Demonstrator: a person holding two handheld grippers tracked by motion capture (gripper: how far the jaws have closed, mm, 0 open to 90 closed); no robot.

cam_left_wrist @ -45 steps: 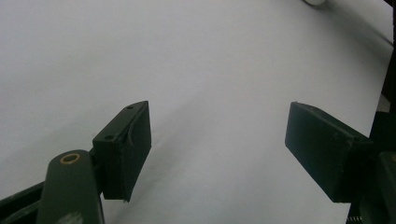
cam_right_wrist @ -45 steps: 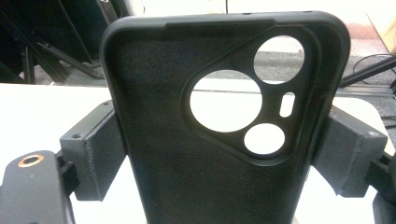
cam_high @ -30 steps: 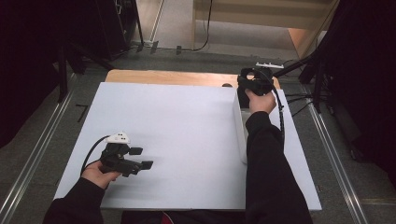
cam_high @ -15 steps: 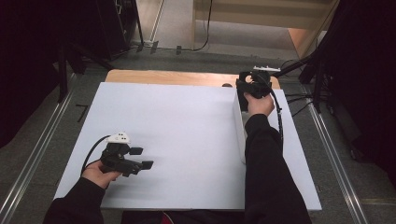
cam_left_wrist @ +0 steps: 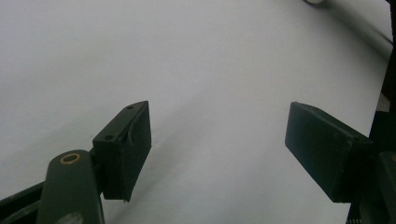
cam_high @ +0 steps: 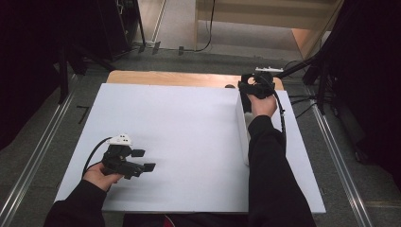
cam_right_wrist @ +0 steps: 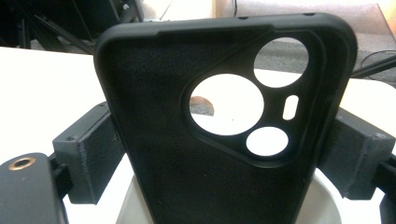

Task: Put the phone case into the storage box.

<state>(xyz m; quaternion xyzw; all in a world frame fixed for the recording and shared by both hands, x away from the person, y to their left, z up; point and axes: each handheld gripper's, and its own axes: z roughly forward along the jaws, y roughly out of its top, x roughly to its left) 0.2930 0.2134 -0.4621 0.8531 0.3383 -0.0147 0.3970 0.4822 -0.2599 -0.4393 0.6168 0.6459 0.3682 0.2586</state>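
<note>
A black phone case (cam_right_wrist: 163, 140) with round camera cut-outs stands upright between the jaws of my right gripper (cam_right_wrist: 219, 149). Both pads touch its side edges, and the jaws have just been opening a little with the case still between them. The case's lower end dips into a white container (cam_right_wrist: 322, 205). In the high view the right gripper (cam_high: 255, 86) sits at the far end of a long white box (cam_high: 242, 135). My left gripper (cam_high: 144, 160) hovers over the near left of the white board (cam_high: 189, 123). Its jaws are open around nothing (cam_left_wrist: 217, 149).
The white board covers most of a wooden table (cam_high: 165, 78), whose far edge is bare. Cables (cam_high: 283, 118) trail off the right side. Metal rails (cam_high: 28, 175) run along the floor on both sides, and dark stands (cam_high: 326, 71) rise at the back right.
The right gripper has tilted slightly on the spot at the far end of the white box. The left hand and its gripper have not moved.
</note>
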